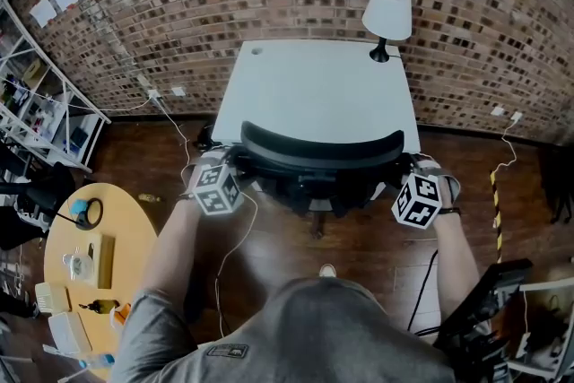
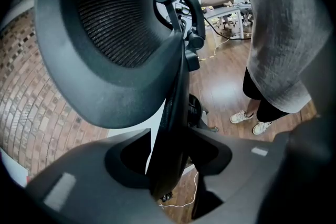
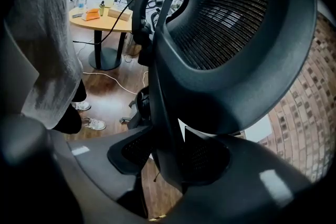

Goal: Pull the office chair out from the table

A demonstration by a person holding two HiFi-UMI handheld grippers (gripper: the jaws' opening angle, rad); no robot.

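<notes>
Brick-walled room: office chair (image 1: pixel 321 159) backrest runs crosswise — your left gripper (image 2: pixel 170 165) and right gripper (image 3: pixel 168 162) each clamp one end, table (image 1: pixel 314 94) beyond.

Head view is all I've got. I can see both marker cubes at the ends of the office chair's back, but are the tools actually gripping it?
Observer: Yes for the left. The left gripper view shows the left tool closed on a side edge of the chair back, with that edge running up between its jaws.
Operator: And the right one?
Observer: Same there. The right tool is clamped on the opposite edge, which fills the gap between its jaws.
Operator: Is that back a solid panel?
Observer: No, it's black mesh, seen close up in both gripper views.
</notes>
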